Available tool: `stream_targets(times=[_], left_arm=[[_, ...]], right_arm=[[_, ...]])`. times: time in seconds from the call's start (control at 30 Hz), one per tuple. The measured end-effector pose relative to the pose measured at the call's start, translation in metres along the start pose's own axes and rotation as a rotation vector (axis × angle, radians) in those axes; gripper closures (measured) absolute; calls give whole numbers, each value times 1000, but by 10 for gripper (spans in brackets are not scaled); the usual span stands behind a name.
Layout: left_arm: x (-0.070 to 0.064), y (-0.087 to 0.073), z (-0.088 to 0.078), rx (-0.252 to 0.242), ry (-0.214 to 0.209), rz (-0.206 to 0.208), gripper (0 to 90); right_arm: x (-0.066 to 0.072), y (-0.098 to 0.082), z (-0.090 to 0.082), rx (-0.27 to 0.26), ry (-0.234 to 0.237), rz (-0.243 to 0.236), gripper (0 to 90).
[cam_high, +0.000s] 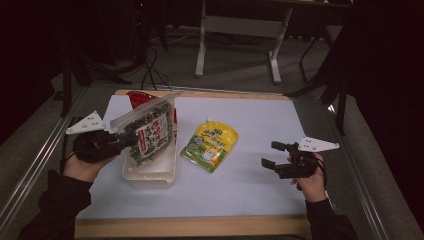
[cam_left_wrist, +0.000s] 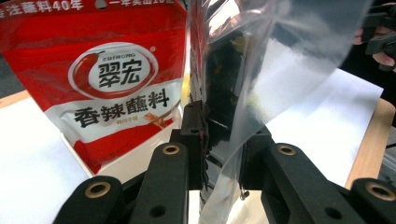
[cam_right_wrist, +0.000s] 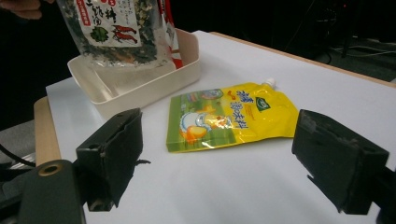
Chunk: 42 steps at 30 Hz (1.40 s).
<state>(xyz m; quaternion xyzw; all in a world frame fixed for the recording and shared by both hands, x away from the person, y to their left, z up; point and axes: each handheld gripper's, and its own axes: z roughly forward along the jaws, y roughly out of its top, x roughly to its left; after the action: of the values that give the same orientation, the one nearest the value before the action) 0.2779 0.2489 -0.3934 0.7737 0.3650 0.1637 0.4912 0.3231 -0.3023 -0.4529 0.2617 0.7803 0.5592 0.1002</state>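
1. Looking down from the high view, the left gripper (cam_high: 131, 141) has its jaws clamped on a clear packet of dried greens (cam_high: 148, 131), held tilted over the cream tray (cam_high: 150, 176), with a red sachet (cam_high: 136, 98) standing at the tray's far end. The right gripper (cam_high: 274, 155) hovers with jaws spread and nothing in them, near the yellow spout pouch (cam_high: 210, 145) lying flat on the white mat (cam_high: 250, 185).
2. From the left gripper view, the jaws pinch the packet's thin film (cam_left_wrist: 261, 88). It looks light, floppy and slick, so I judge a grip on the sealed edge safest.
3. From the right gripper view, the packet (cam_right_wrist: 116, 32) hangs just above the tray (cam_right_wrist: 154, 81); its loose contents would likely sag and shift.
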Motion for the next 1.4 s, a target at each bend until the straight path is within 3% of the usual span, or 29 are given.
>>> stream_targets(times=[0.5,0.67,1.03,1.2,1.3,1.4], left_arm=[[-3,2,-6,16,-14,19,781],[0,0,1,59,-11,6,781],[10,-11,10,13,-14,-37,782],[16,-20,10,-39,-11,-40,781],[17,-23,11,-33,-14,-27,781],[20,-28,16,-46,-22,-41,782]], right_arm=[[-1,1,-2,-8,1,8,161],[-1,0,-2,-9,2,16,161],[-2,-2,-1,-2,6,16,161],[-1,-2,0,2,8,13,161],[-1,-3,1,3,8,16,161],[0,-4,1,9,9,15,161]])
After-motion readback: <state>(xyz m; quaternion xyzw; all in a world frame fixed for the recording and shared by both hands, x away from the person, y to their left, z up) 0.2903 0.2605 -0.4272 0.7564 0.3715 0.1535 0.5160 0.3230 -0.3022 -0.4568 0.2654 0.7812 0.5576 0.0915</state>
